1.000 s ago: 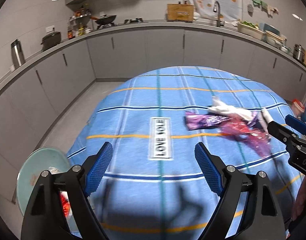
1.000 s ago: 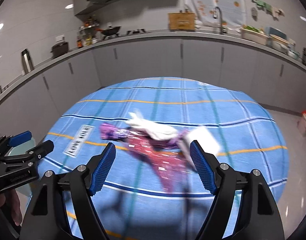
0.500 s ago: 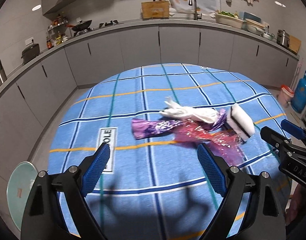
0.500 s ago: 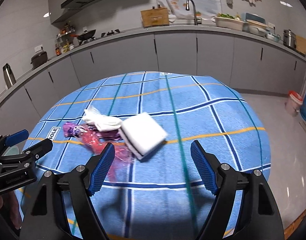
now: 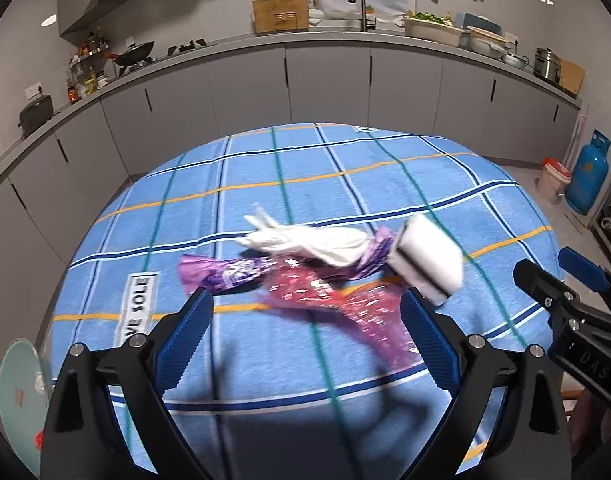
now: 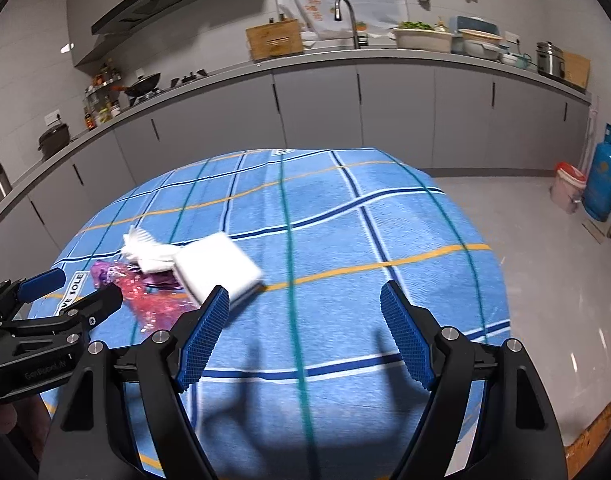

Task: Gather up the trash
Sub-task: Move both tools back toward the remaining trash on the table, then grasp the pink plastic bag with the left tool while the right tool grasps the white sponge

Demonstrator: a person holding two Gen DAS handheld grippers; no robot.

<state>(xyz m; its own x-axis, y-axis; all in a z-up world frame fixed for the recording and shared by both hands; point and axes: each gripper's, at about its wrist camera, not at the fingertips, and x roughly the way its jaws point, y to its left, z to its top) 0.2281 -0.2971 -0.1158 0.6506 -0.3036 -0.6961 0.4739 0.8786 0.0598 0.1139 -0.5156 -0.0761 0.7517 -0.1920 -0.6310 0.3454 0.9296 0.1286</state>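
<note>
A heap of trash lies on the blue checked tablecloth (image 5: 345,184): a crumpled white tissue (image 5: 305,240), a purple wrapper (image 5: 221,270), a pink-red plastic wrapper (image 5: 345,304) and a white sponge-like block (image 5: 429,258). My left gripper (image 5: 307,334) is open and empty, just short of the pink wrapper. My right gripper (image 6: 303,330) is open and empty, with the white block (image 6: 217,266) and the tissue (image 6: 149,250) ahead to its left. Each gripper shows at the edge of the other's view.
A pale green round lid (image 5: 19,392) sits low at the left beside the table. Grey kitchen cabinets (image 5: 325,84) curve behind the table. A blue gas cylinder (image 6: 603,180) and a small red-lidded bin (image 6: 567,186) stand on the floor at the right.
Both views have swung to the right. The trash heap now sits straight ahead of my left gripper and has slid to the left of my right gripper. Both grippers stay open.
</note>
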